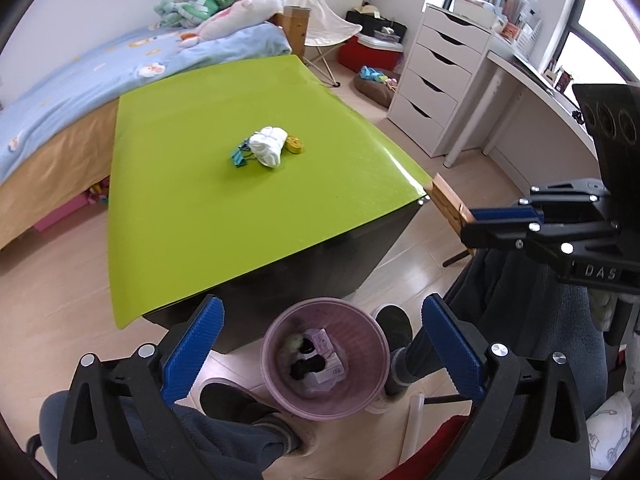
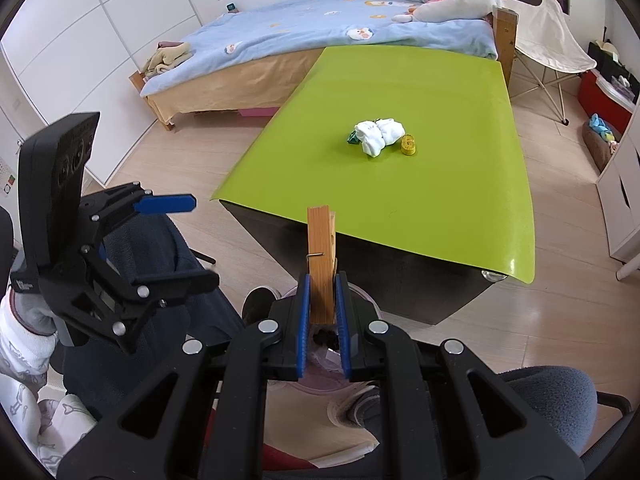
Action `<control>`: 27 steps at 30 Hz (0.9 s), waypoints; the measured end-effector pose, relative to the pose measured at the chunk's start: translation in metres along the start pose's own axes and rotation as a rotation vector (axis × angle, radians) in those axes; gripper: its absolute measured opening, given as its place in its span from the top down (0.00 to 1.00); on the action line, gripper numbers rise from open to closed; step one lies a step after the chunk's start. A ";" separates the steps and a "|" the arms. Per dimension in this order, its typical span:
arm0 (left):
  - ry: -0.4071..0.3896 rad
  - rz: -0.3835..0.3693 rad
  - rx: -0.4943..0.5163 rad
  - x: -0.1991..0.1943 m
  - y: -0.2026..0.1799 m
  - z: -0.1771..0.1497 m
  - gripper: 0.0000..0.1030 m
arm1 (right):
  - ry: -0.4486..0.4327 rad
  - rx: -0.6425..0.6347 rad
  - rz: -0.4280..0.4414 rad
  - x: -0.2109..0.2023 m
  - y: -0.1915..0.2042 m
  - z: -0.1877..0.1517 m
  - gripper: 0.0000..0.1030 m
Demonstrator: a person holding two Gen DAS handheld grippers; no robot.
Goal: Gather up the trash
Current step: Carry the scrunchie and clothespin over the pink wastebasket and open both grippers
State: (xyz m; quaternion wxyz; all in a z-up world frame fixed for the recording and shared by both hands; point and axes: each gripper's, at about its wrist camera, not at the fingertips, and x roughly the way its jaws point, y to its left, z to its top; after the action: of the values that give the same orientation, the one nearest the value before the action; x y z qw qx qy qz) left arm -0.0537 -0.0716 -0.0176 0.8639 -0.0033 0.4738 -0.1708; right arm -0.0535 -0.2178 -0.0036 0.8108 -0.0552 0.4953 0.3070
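"DAS" readable on right gripper (image 2: 323,320) body. Right gripper clamps wooden clothespin (image 2: 321,256) above pink bin (image 1: 325,356). Left gripper (image 1: 322,354) gaping wide, empty, over same bin, near table (image 1: 180,200) front edge.

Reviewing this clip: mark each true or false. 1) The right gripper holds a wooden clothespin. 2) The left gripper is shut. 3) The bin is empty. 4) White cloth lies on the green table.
1) True: the right gripper is shut on the wooden clothespin.
2) False: the left gripper is open, with nothing between its fingers.
3) False: the pink bin already holds items.
4) True: the white cloth lies on the green table.
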 end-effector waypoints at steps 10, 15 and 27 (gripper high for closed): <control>-0.029 0.035 -0.056 -0.015 0.021 -0.003 0.07 | 0.033 -0.033 0.021 0.009 0.012 -0.005 0.88; -0.036 0.046 -0.079 -0.021 0.034 -0.007 0.07 | 0.047 -0.055 0.038 0.013 0.021 -0.004 0.88; -0.049 0.050 -0.096 -0.028 0.042 -0.011 0.07 | 0.058 -0.056 0.074 0.023 0.027 -0.005 0.25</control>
State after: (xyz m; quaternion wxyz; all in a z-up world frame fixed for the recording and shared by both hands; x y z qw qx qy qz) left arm -0.0642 -0.0217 -0.0081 0.8781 -0.0374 0.4601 -0.1261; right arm -0.0646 -0.1878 -0.0195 0.7823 -0.0686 0.5115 0.3489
